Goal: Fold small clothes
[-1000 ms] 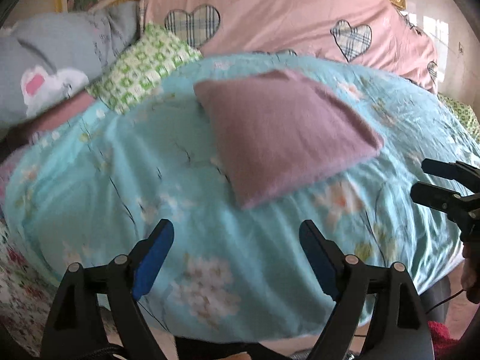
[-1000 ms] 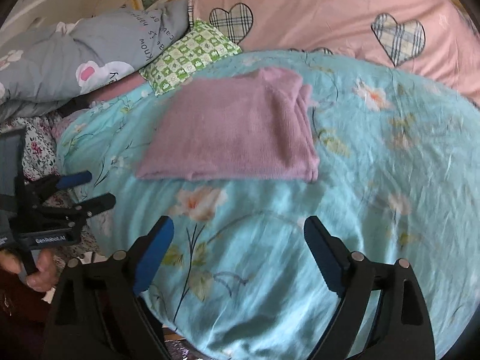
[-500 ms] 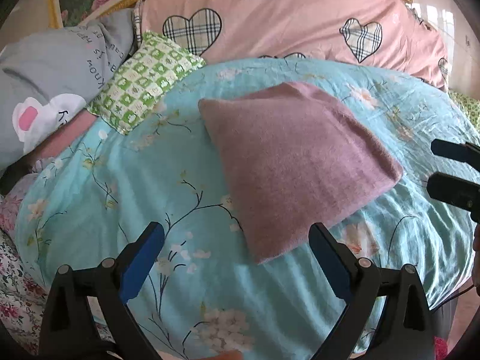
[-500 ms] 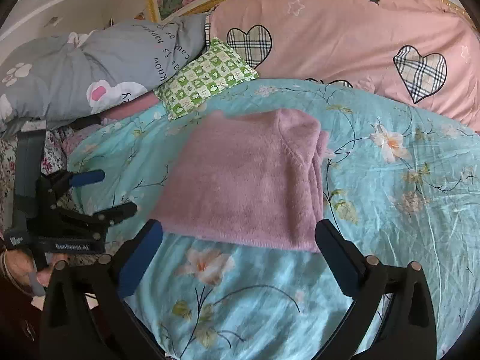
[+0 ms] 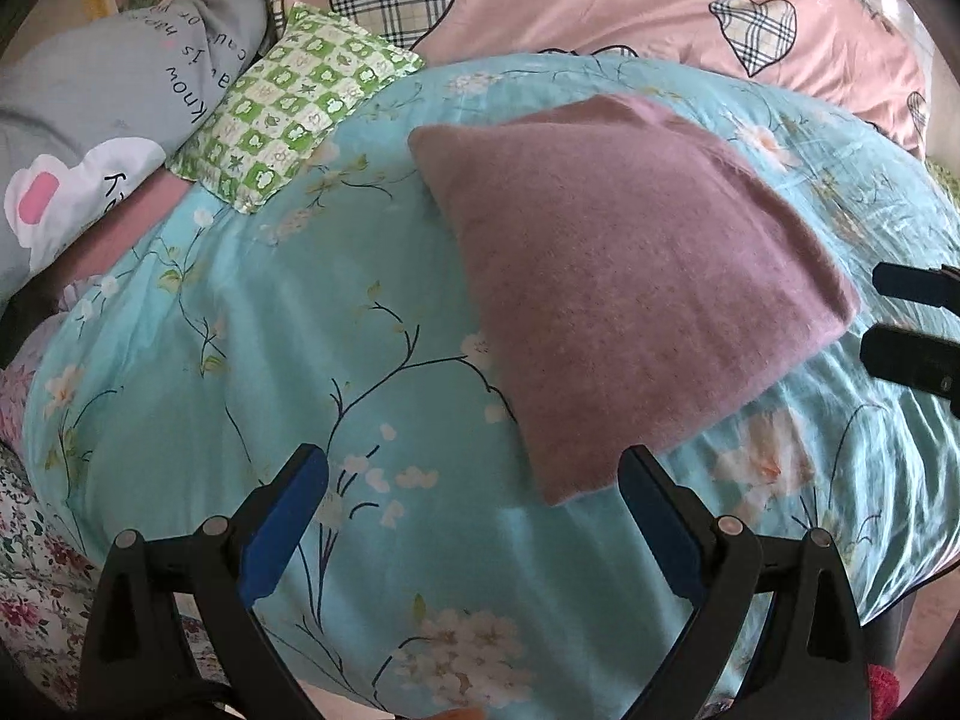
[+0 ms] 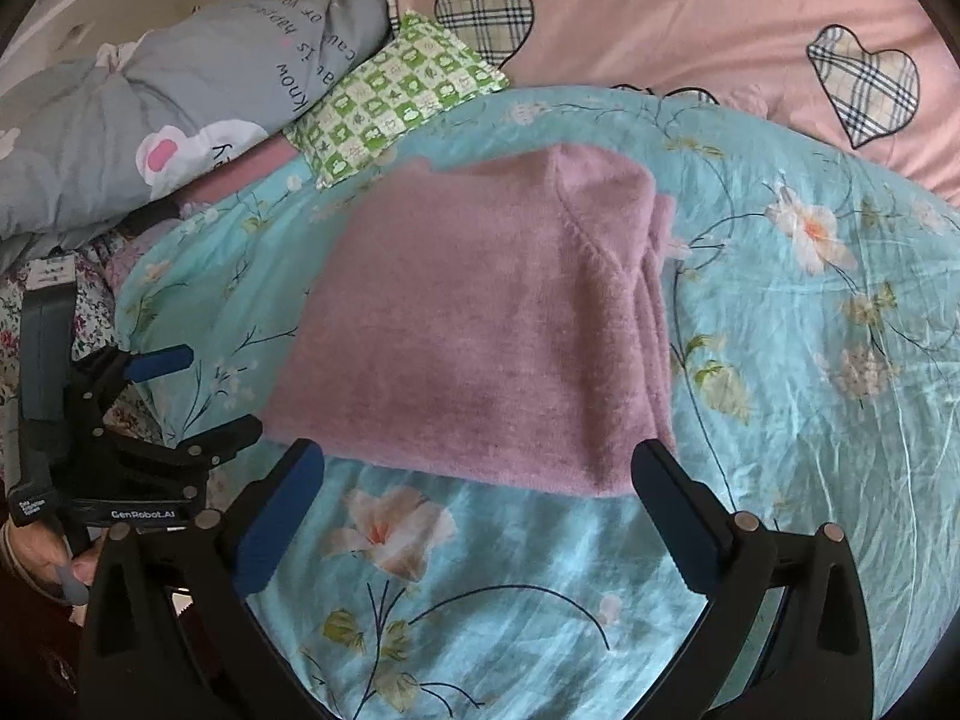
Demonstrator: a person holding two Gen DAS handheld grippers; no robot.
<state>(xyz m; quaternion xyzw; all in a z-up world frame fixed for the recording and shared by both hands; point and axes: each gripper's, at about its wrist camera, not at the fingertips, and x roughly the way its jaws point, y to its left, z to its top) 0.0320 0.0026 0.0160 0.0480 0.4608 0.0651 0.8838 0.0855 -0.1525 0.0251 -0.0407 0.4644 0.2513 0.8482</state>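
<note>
A mauve knitted garment [image 5: 624, 288] lies folded into a rough rectangle on the turquoise floral bedspread [image 5: 252, 348]; it also shows in the right wrist view [image 6: 480, 336], with stacked folded edges on its right side. My left gripper [image 5: 474, 480] is open and empty, hovering just short of the garment's near corner. My right gripper [image 6: 480, 474] is open and empty, at the garment's near edge. The right gripper shows at the right edge of the left wrist view [image 5: 900, 324], and the left gripper shows at the left of the right wrist view [image 6: 198, 396].
A green checked pillow [image 5: 288, 120], a grey quilt [image 5: 102, 120] and a pink heart-patterned duvet [image 5: 600, 6] lie beyond the garment at the head of the bed. The bed's near edge drops off below the grippers.
Both grippers have moved forward toward the garment, which now looks larger and closer in both views. Both stay open. The garment has not moved.
</note>
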